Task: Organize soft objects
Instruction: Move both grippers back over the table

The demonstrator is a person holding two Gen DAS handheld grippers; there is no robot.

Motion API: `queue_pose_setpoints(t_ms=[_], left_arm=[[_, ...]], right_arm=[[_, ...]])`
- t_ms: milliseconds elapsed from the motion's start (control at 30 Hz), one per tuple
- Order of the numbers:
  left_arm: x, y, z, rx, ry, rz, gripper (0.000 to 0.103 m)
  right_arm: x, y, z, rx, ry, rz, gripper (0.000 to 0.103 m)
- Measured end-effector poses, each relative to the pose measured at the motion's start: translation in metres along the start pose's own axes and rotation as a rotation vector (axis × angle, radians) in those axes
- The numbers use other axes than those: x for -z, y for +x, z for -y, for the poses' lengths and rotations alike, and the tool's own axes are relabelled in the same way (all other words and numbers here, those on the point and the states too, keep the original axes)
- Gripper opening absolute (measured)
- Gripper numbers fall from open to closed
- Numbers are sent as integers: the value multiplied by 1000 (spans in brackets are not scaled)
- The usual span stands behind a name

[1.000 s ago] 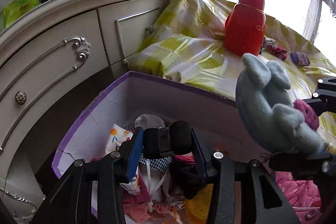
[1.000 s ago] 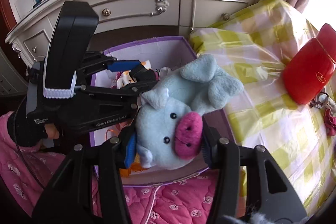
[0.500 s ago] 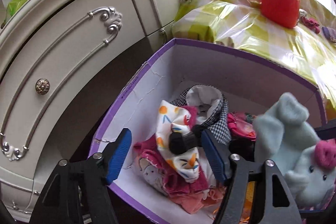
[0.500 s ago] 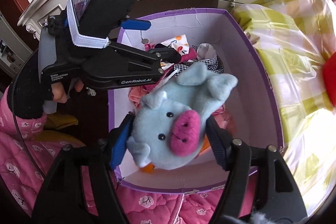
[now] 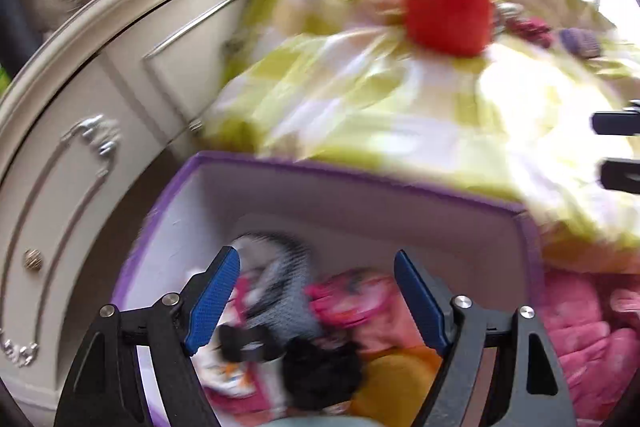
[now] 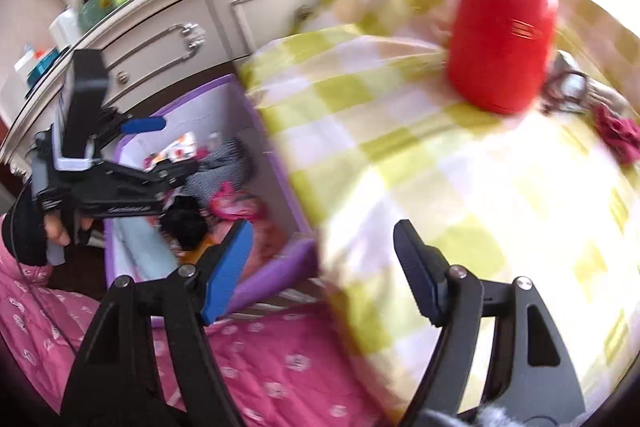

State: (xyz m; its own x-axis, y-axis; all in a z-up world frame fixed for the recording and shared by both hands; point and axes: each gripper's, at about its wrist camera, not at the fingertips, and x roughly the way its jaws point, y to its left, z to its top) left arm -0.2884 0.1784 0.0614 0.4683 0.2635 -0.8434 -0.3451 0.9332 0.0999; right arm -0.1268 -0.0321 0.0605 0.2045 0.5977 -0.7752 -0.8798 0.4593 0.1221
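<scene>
Both tongs empty, between box and bed

The left gripper [image 5: 316,301] hangs wide open over the purple box [image 5: 360,183], holding nothing; the soft things [image 5: 344,307] lie heaped just below and between its pads. The right gripper [image 6: 324,267], equally spread and empty, points at the checked cover [image 6: 440,163], where a small dark-red soft piece [image 6: 618,139] lies well ahead beside the red flask [image 6: 504,23] (both views are blurred). For the next pick, I'd steady first, then close squarely on the fabric's bulk.
</scene>
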Motion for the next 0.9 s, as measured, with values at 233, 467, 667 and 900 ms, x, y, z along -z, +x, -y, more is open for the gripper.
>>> queue_pose_setpoints(t_ms=[233, 467, 667, 900], left_arm=[[-67, 30, 163, 415, 231, 101, 85], [-125, 97, 261, 438, 246, 108, 85], [-135, 112, 258, 471, 203, 69, 87], [-136, 111, 265, 434, 268, 52, 87]], right_arm=[[23, -26, 192, 363, 138, -29, 76], [-2, -63, 361, 590, 365, 14, 79], [-33, -43, 456, 650, 599, 11, 88], [-27, -12, 432, 575, 533, 22, 21]])
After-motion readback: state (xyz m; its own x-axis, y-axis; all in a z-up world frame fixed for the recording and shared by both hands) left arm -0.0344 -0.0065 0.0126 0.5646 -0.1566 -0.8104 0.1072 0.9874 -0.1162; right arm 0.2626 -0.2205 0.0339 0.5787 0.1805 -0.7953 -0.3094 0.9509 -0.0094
